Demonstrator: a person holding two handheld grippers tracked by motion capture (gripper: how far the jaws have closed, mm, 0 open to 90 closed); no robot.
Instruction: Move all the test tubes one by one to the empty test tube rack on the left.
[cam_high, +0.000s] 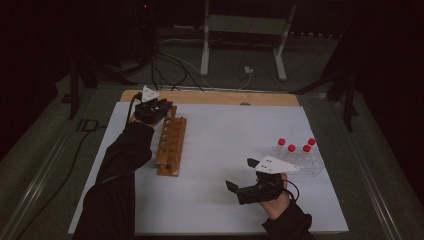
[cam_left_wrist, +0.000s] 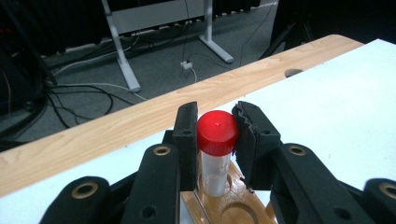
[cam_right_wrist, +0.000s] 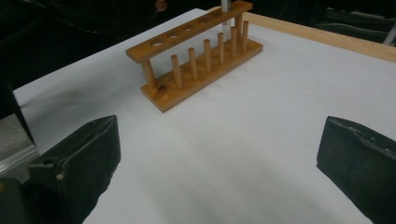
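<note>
Jaws of your right gripper (cam_high: 239, 189) stand wide and empty over the mat near you. Farther off, your left gripper (cam_left_wrist: 215, 135) clamps a red-capped tube (cam_left_wrist: 215, 158) at the rack's (cam_high: 171, 145) far hole; judging by that, lower it straight, then loosen gently.

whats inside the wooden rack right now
One red-capped tube stands in the end hole of the wooden rack, with the left gripper closed on it. The neighbouring holes look empty. The tube's bottom is hidden inside the rack.
</note>
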